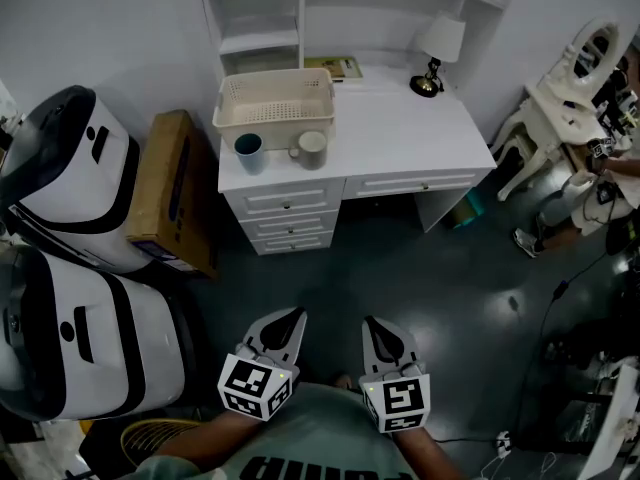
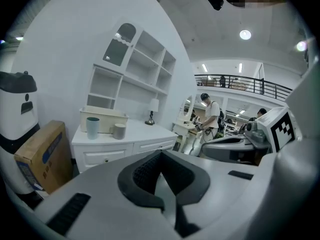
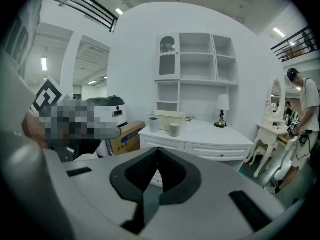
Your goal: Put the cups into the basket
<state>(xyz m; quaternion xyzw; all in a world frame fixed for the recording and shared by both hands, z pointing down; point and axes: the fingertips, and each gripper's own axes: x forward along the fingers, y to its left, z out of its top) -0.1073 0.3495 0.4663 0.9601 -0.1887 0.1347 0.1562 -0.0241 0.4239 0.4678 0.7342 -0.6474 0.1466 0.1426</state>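
Head view. Counter (image 1: 400,138) at 12 o'clock, well apart from the left tool (image 1: 289,317) at 7 o'clock and the right tool (image 1: 376,324) at 5 o'clock. On the counter, the basket (image 1: 275,106) sits at 10 o'clock. The tumbler (image 1: 248,150) and the mug (image 1: 312,148) stand just before it, tumbler on the left. The table lamp (image 1: 437,53) is at 1 o'clock. A cardboard box (image 1: 172,193) stands on the floor at the counter's 9 o'clock.

The tall white shelf unit (image 1: 262,13) is cut off by the head view's top edge, and the two white, black-banded machines (image 1: 50,183) by its left edge. In both gripper views the cream perforated plastic basket (image 2: 102,118) hides its own inside. Blue print on the brown cardboard box (image 2: 42,156) is too small to read.
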